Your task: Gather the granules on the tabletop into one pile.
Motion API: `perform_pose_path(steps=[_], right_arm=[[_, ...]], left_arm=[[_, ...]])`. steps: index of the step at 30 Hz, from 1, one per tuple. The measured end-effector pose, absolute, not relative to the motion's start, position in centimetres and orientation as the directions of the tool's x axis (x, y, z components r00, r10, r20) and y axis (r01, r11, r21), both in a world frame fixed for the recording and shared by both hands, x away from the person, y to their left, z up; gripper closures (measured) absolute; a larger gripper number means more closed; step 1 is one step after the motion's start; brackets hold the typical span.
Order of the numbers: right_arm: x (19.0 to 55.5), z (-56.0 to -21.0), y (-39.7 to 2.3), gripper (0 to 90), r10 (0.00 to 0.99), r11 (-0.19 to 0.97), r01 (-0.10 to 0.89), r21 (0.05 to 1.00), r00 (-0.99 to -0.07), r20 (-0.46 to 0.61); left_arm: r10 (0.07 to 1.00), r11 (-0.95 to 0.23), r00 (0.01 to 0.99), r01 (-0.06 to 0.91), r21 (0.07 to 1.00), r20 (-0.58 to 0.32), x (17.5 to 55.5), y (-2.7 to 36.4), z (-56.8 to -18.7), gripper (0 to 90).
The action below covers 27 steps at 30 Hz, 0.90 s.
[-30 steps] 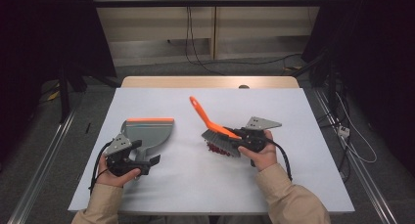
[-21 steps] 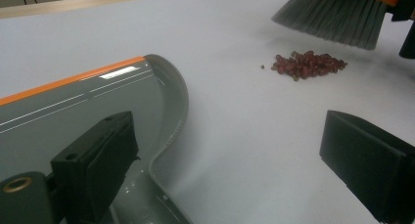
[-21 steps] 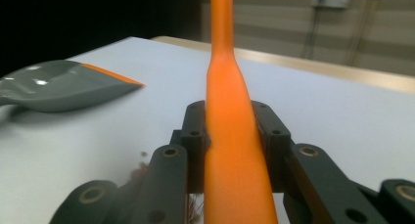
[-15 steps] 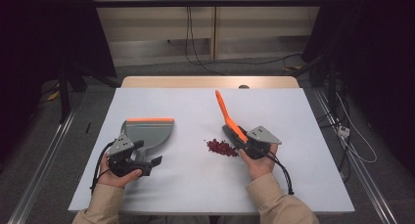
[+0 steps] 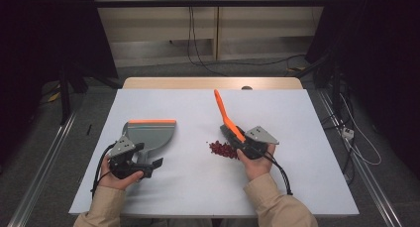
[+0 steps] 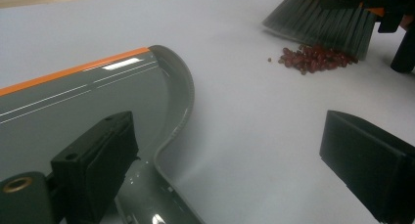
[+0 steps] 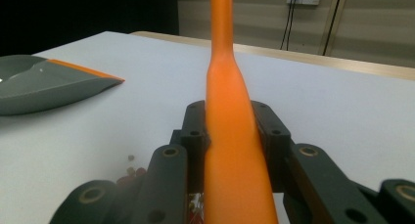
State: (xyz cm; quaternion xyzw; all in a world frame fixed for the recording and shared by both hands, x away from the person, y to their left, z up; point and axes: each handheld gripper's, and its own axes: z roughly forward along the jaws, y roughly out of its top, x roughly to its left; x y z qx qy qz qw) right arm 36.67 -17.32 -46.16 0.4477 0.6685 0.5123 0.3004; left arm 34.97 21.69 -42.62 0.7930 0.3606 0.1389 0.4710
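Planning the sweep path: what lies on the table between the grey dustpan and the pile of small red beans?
Nothing: in the high view, bare white tabletop separates the grey plastic dustpan with the orange lip from the pile of small red beans. The left gripper view agrees.

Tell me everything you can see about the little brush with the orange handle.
The brush is a small hand brush: a smooth orange, plastic-looking handle that narrows toward its tip, and a block of grey bristles. The right gripper is clamped on the handle's thick part. The handle slants up and away; the bristles rest on the white table against a small pile of red beans.
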Motion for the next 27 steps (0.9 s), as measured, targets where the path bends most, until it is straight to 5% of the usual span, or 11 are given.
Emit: perform_pose_path(steps=[27], right_arm=[[35.9,-44.5,-19.3,71.2,0.888,0.081,0.252,0.964,-0.458,0.045]], left_arm=[[0.799,-0.303,0.594,0.527,0.794,-0.09,34.7,23.0,-43.0,12.5]])
